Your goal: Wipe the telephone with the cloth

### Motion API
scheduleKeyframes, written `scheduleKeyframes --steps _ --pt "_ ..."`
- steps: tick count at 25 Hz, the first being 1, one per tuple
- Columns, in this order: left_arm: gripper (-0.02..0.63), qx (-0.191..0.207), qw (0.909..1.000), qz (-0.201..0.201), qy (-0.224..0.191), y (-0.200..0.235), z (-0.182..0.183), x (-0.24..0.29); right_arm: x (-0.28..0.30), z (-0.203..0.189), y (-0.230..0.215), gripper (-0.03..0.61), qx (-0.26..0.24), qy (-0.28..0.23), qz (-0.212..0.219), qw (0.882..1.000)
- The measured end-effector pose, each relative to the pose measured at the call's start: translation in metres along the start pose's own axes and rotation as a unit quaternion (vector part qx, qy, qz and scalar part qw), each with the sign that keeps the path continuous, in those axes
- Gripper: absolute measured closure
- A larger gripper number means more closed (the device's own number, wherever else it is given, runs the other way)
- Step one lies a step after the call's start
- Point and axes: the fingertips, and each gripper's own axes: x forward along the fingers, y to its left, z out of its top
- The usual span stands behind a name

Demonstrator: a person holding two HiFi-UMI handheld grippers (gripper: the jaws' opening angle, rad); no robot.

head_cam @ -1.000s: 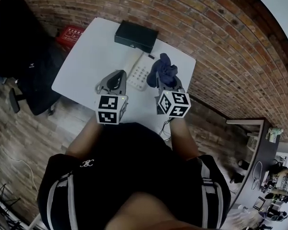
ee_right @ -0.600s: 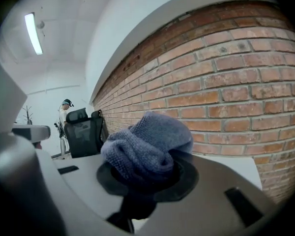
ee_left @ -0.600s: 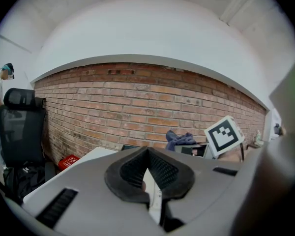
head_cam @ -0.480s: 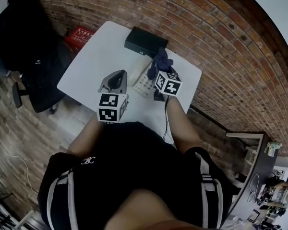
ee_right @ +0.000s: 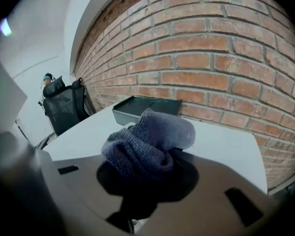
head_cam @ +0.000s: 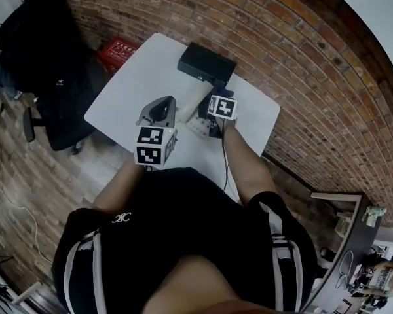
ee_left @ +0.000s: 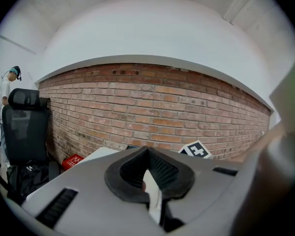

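Right tool (ee_right: 146, 173) had pushed forward over the last second. It went from the near side of the desk (head_cam: 134, 77) to the far end of the telephone (head_cam: 190, 104), pinching the bunched cloth (ee_right: 147, 139). Cloth looked down on or just above the telephone, so wiping was likely starting; contact not visible.

Left tool (ee_left: 150, 176) hung at the near edge, pressed together, nothing in it.

Black box (head_cam: 206, 63) sat just behind the telephone, limiting forward strokes. Desk's right edge and brick wall (head_cam: 295, 51) were near. Open desk lay to the left.
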Motion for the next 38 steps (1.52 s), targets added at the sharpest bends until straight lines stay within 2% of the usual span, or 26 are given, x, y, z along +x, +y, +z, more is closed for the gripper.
scheduleKeyframes --steps 2,4,7,9,15,19,24,29,32,35,38 --pt "0.621 -0.003 1.0000 0.004 0.002 0.003 -0.001 -0.002 0.006 -0.010 -0.001 0.508 -0.023 0.018 -0.002 1.000" --pt "0.621 -0.006 0.9999 0.007 0.006 0.005 -0.004 -0.004 0.008 -0.014 0.000 0.508 -0.067 0.021 -0.003 0.998" --pt "0.621 -0.015 0.9998 0.010 0.011 0.005 -0.008 -0.003 0.013 -0.019 0.007 0.508 -0.156 0.034 -0.004 0.987" --pt "0.621 -0.025 0.9996 0.009 0.013 0.004 -0.011 -0.002 0.015 -0.020 0.010 0.508 -0.183 0.044 0.001 0.982" --pt "0.621 -0.035 0.9992 0.013 0.015 0.005 -0.014 -0.001 0.014 -0.022 0.019 0.508 -0.201 0.077 0.006 0.976" --pt "0.621 -0.044 0.9988 0.014 0.012 0.005 -0.012 0.000 0.011 -0.035 0.035 0.505 -0.195 0.090 0.041 0.976" --pt "0.621 -0.054 0.9981 0.017 0.022 0.005 -0.025 -0.003 -0.002 -0.057 0.051 0.505 -0.200 0.105 0.086 0.970" --pt "0.621 -0.087 0.9957 0.024 0.022 0.017 -0.028 -0.006 -0.009 -0.072 0.073 0.502 -0.216 0.087 0.109 0.966" --pt "0.621 -0.094 0.9950 0.027 0.019 0.019 -0.027 -0.005 -0.013 -0.079 0.087 0.500 -0.209 0.075 0.139 0.965" --pt "0.621 -0.094 0.9951 0.024 0.023 0.016 -0.029 -0.001 -0.014 -0.080 0.082 0.502 -0.206 0.058 0.127 0.969" --pt "0.621 -0.089 0.9955 0.019 0.028 0.015 -0.031 0.002 -0.015 -0.075 0.073 0.502 -0.178 0.056 0.115 0.976"
